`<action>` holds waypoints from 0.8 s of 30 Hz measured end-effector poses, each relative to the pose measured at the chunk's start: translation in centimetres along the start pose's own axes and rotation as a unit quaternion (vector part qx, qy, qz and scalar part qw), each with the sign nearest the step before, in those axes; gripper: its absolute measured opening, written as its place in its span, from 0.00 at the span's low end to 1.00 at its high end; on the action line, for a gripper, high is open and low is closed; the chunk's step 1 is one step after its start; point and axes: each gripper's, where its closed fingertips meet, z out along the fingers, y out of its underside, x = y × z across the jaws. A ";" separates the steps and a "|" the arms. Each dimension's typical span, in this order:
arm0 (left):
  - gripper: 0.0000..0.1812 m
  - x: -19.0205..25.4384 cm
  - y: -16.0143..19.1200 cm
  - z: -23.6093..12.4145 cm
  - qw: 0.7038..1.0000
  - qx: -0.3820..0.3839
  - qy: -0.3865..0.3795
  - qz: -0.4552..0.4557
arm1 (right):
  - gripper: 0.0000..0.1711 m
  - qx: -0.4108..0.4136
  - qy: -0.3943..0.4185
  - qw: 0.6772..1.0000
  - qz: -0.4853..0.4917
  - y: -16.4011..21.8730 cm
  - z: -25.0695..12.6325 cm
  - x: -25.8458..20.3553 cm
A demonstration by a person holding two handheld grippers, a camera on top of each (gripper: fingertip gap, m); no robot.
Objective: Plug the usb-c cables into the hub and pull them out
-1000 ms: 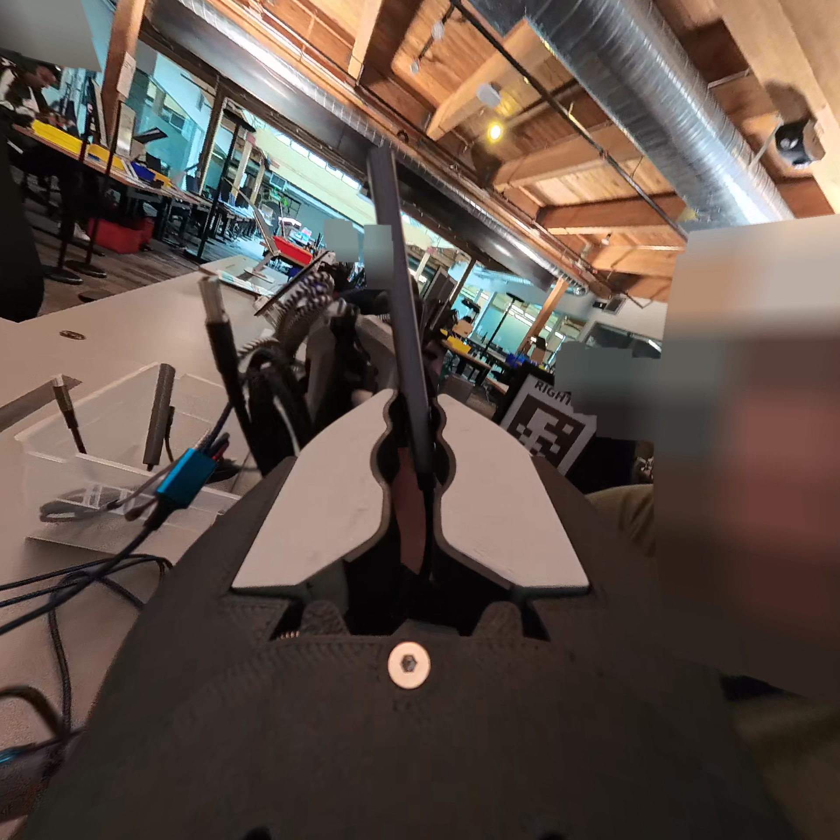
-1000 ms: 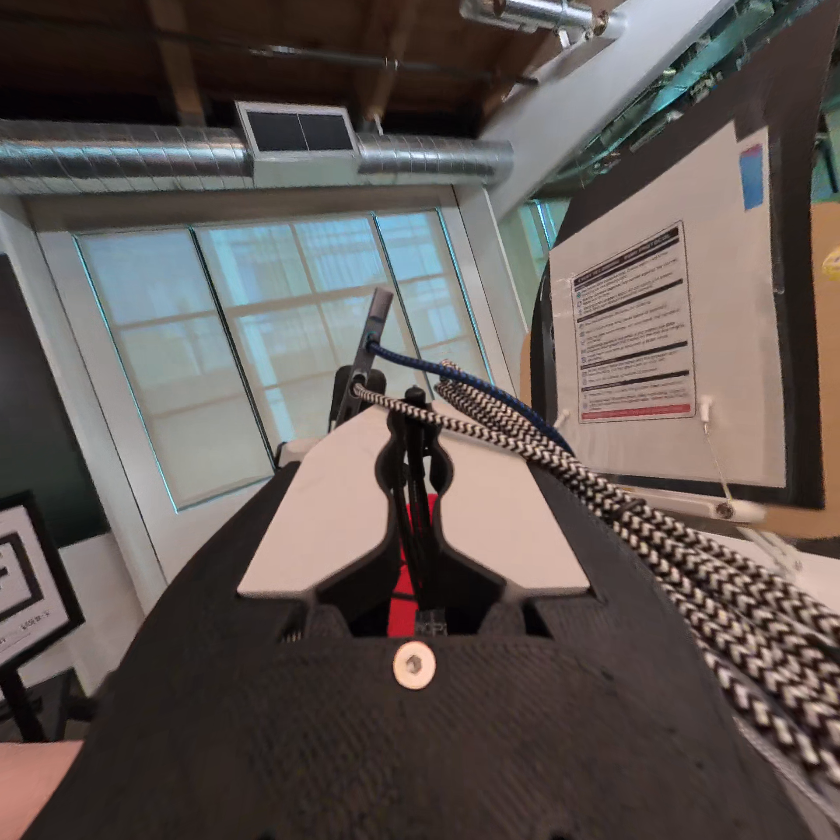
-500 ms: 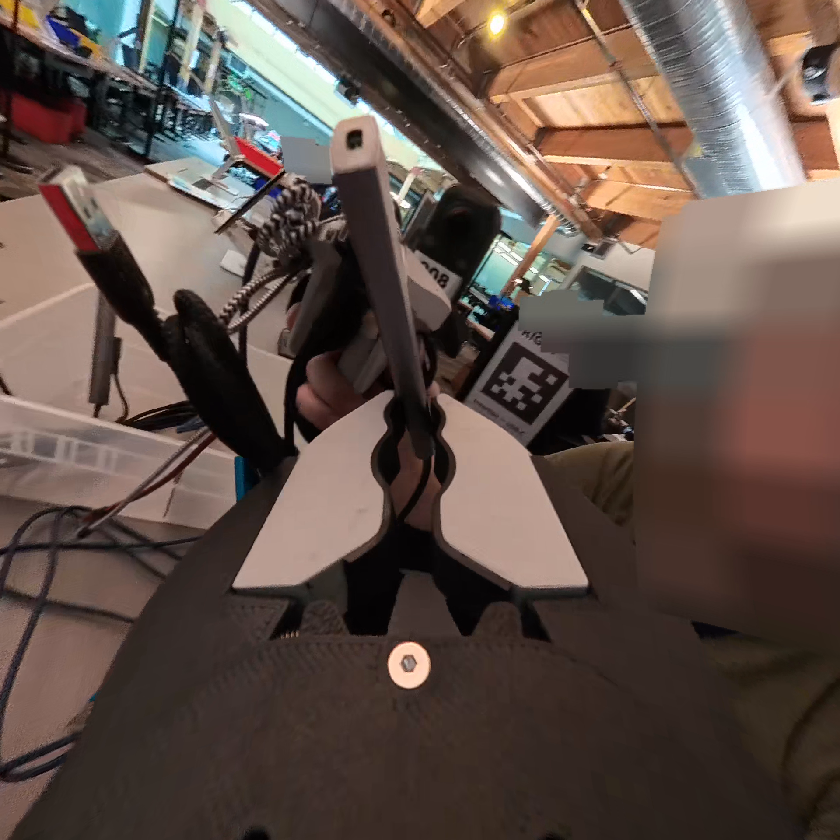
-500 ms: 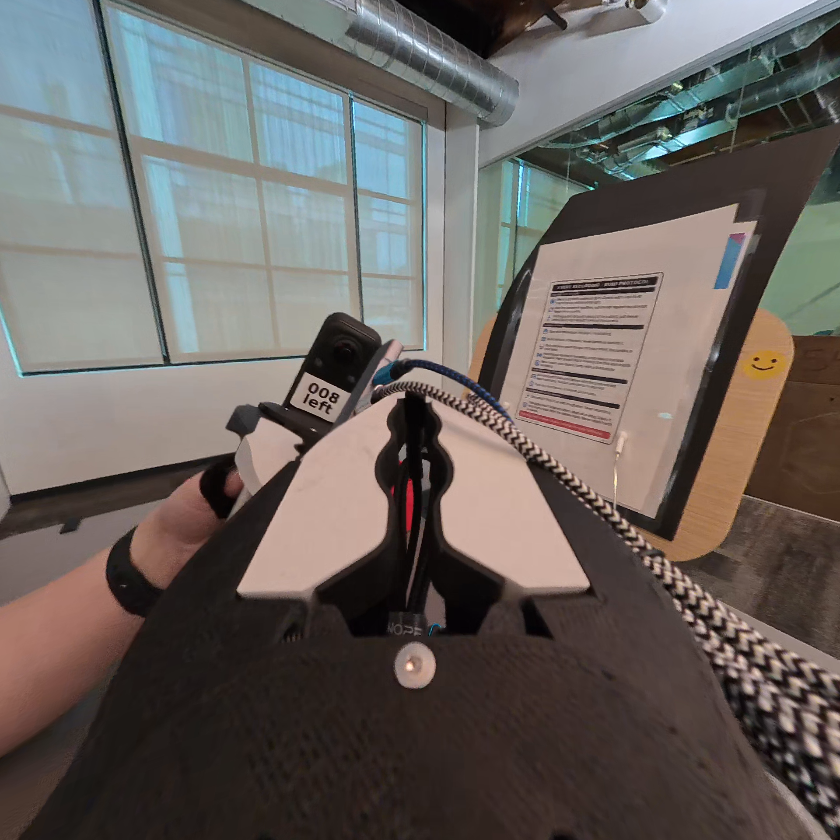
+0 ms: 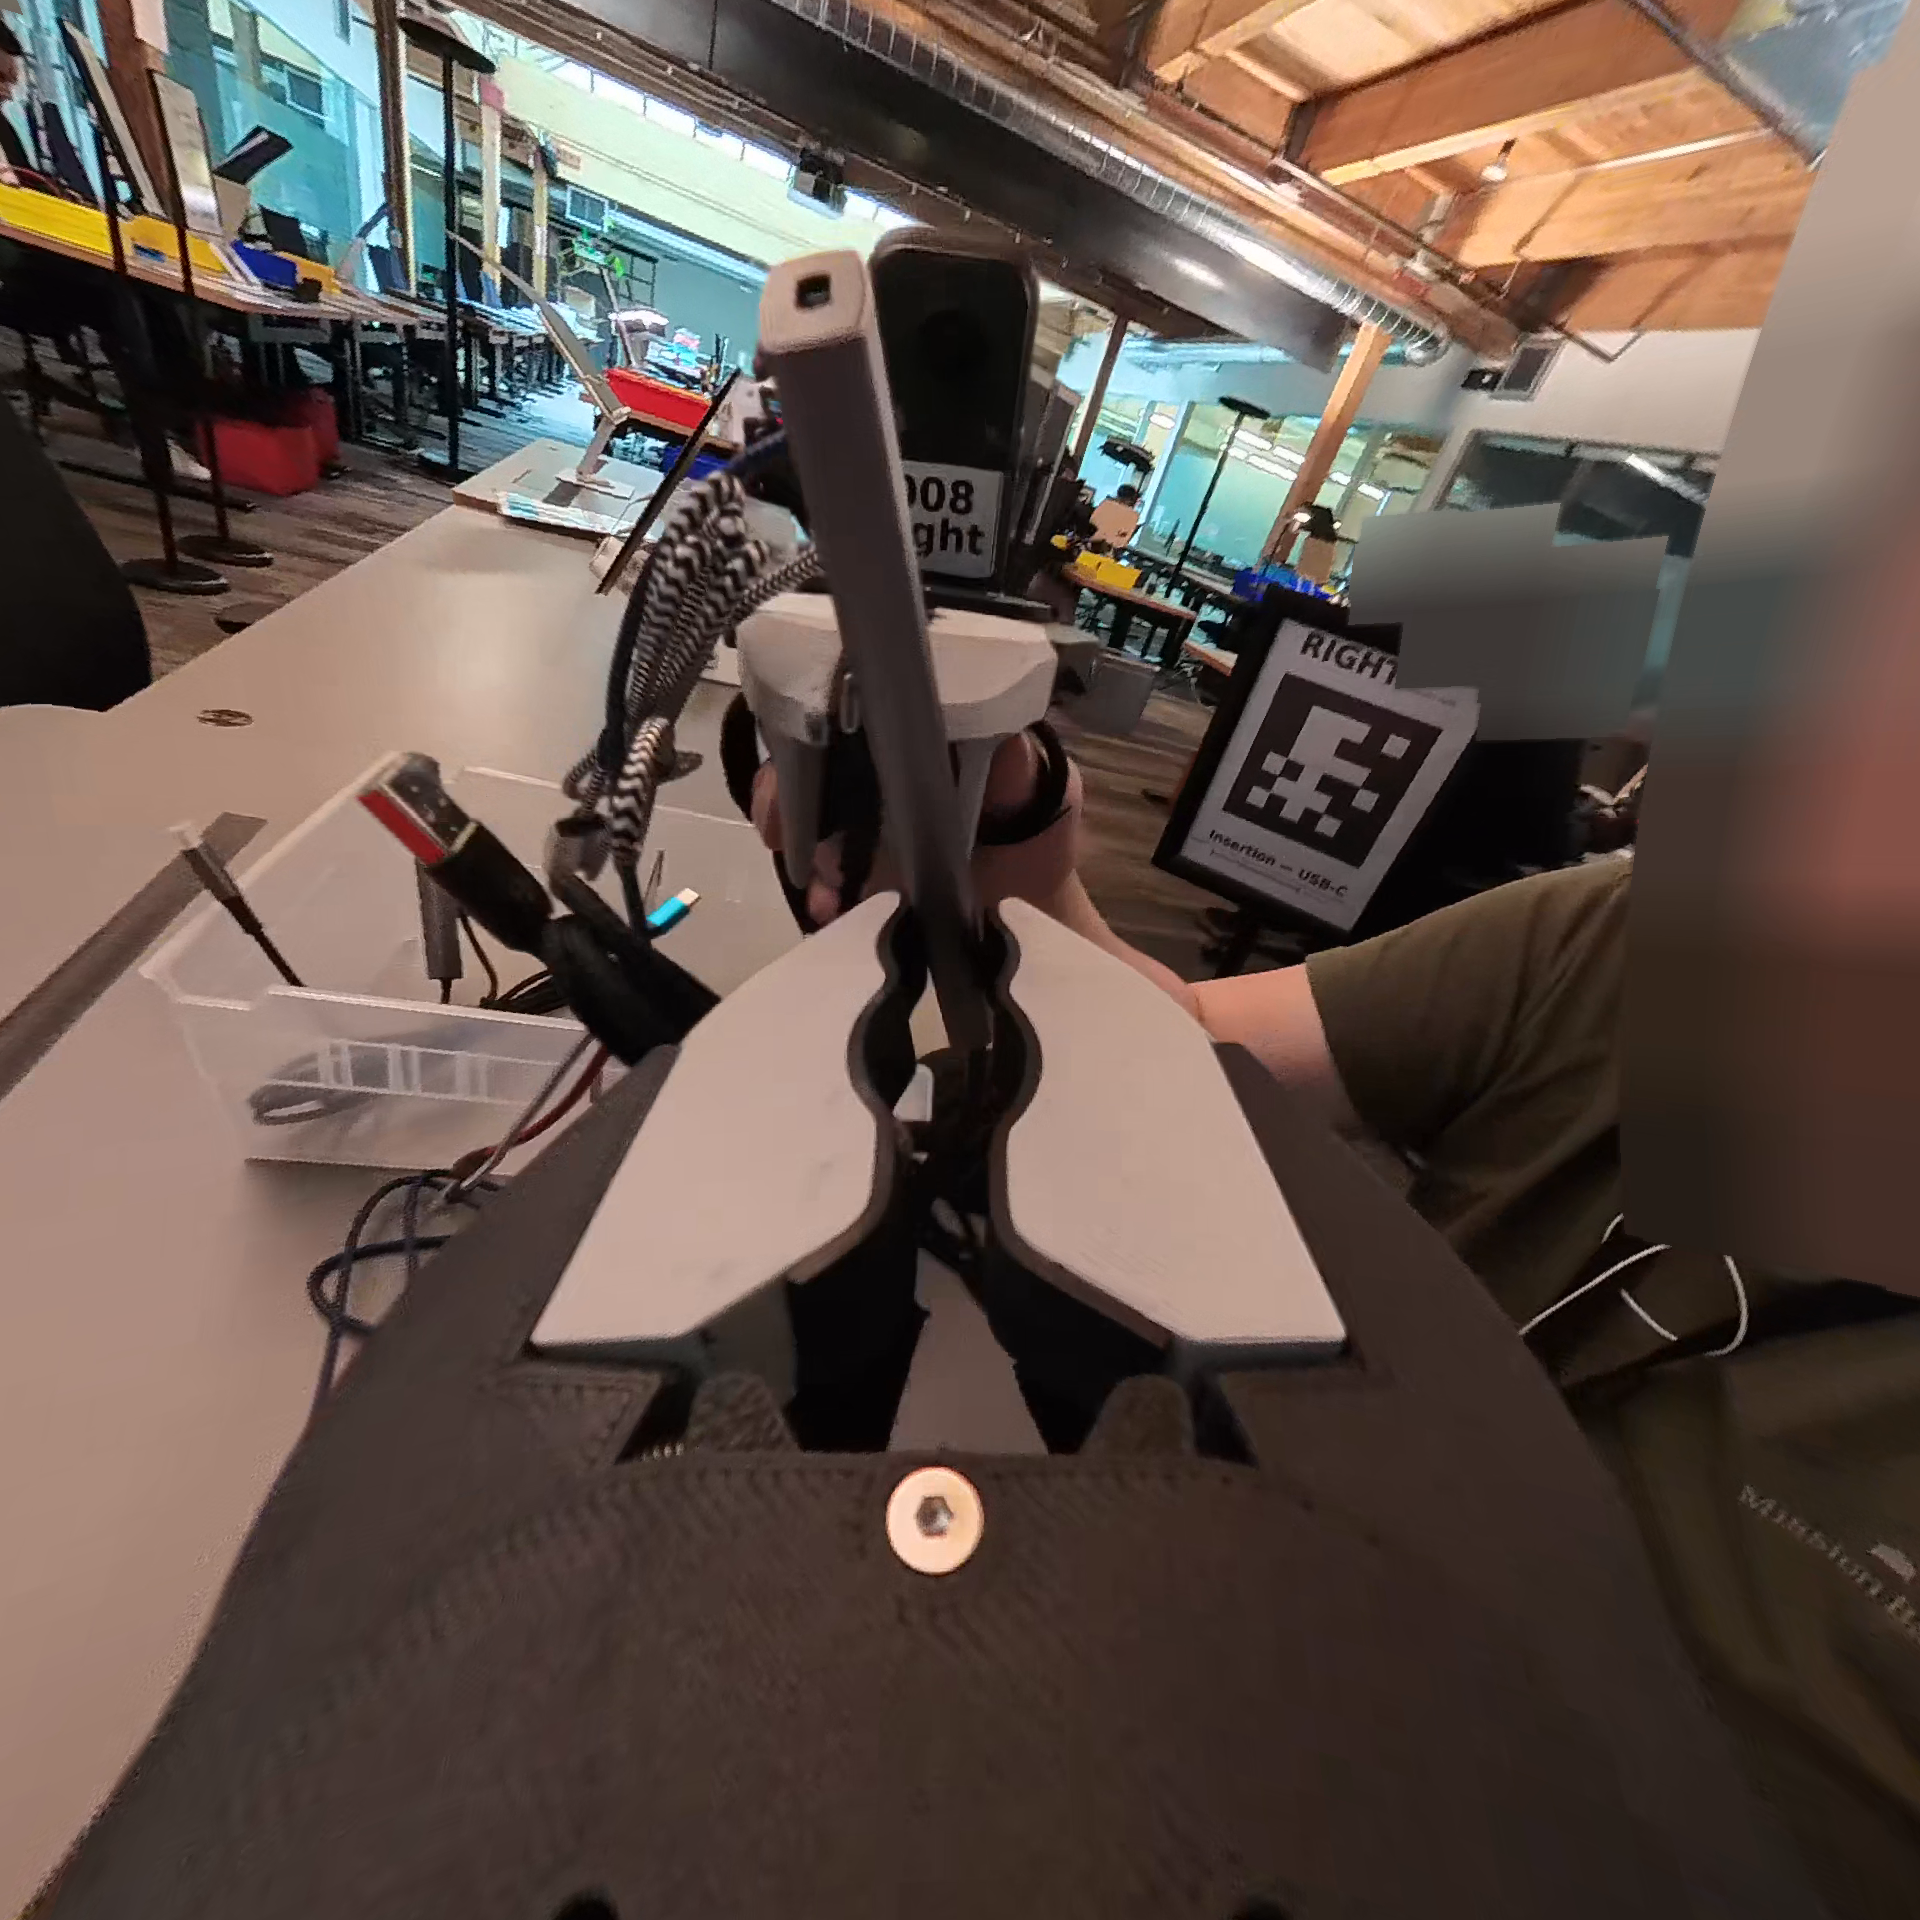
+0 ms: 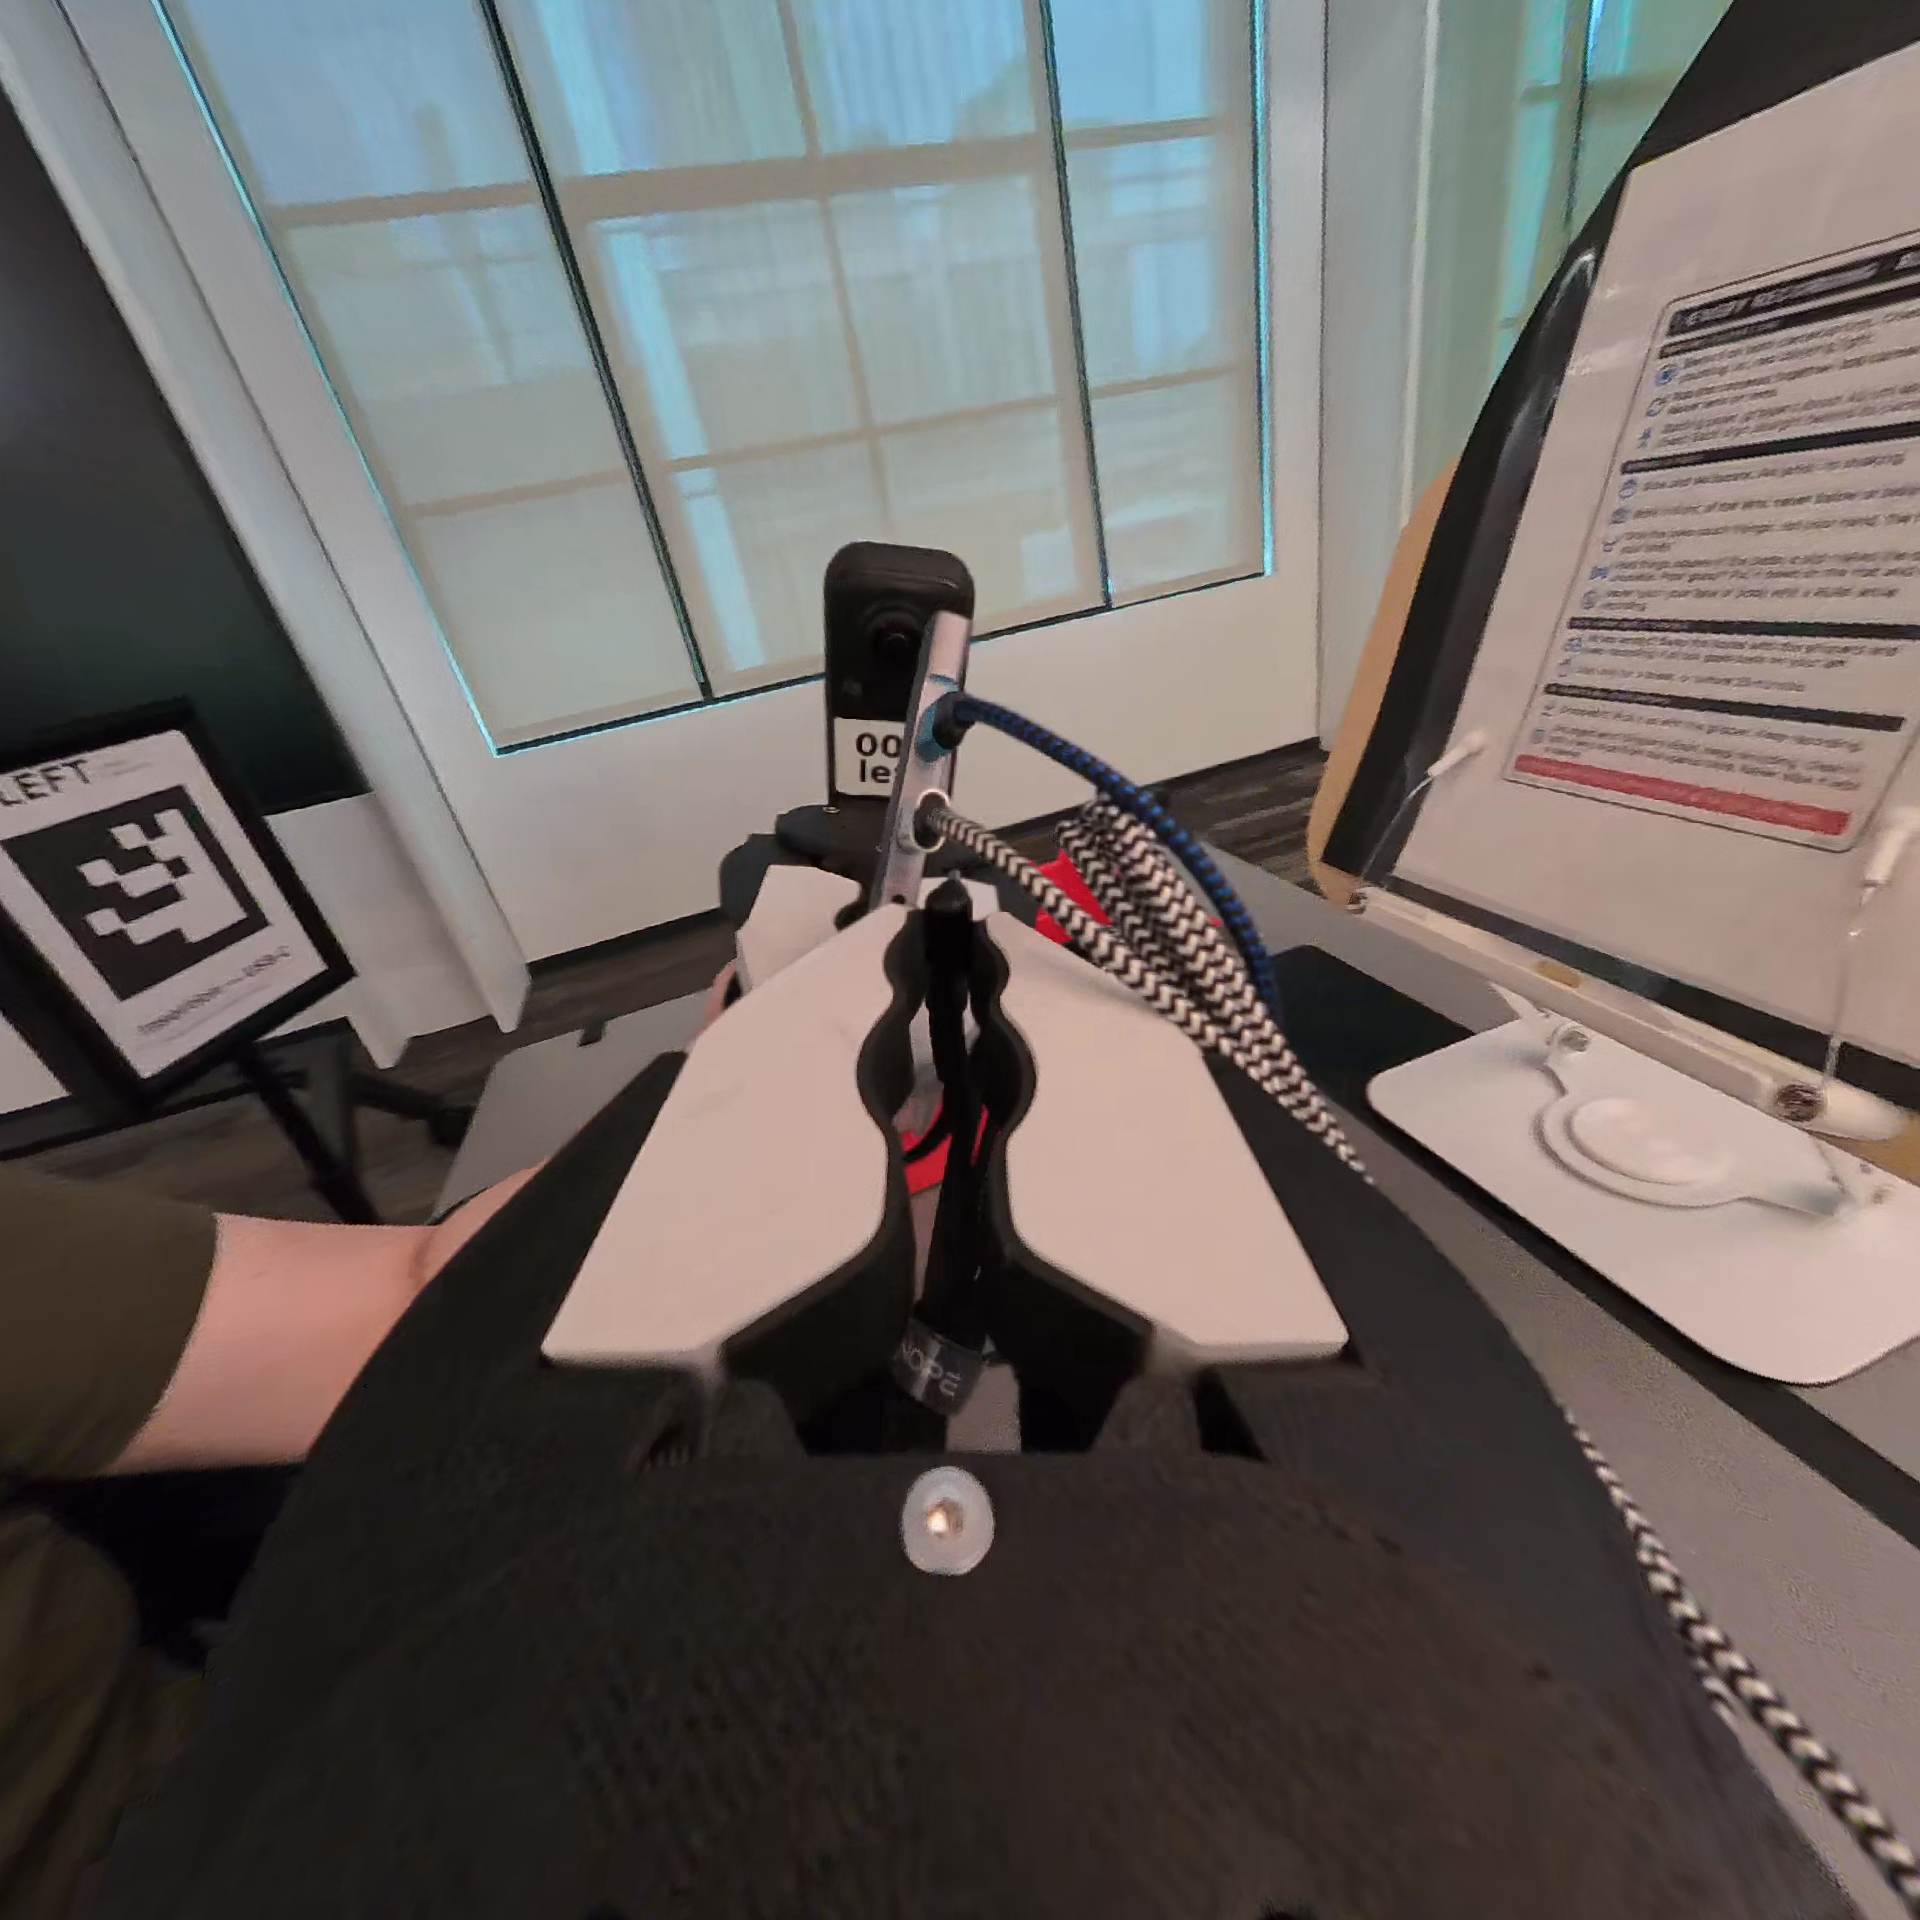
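While left tongs (image 5: 940, 940) pinch hub (image 5: 868, 582), right tongs (image 6: 948, 925) clamp cable (image 6: 951, 1049).

One hub (image 6: 928, 750); two cables plugged in: blue braided (image 6: 1117, 795), black-white braided (image 6: 1081, 914); one clear bin (image 5: 343, 1023).

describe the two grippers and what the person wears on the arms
Both grippers, left gripper and right gripper, match: textured black body, one silver screw, two pale grey fingers with wavy black inner pads. Each carries a black camera with a white label. The person wears an olive short sleeve.

plugged cables (image 6: 1091, 894) crowd hub (image 6: 920, 769), clear bin (image 5: 343, 1049) left
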 end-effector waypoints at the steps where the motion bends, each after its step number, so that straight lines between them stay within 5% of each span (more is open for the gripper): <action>1: 0.05 0.0 0.0 -0.2 1.000 -0.002 -0.002 0.004 | 0.04 -0.001 -0.012 1.000 0.009 -0.1 0.0 -0.3; 24: 0.05 -0.1 2.0 -1.1 0.993 -0.099 -0.051 0.031 | 0.05 -0.094 -0.087 0.986 0.106 2.8 0.5 -1.6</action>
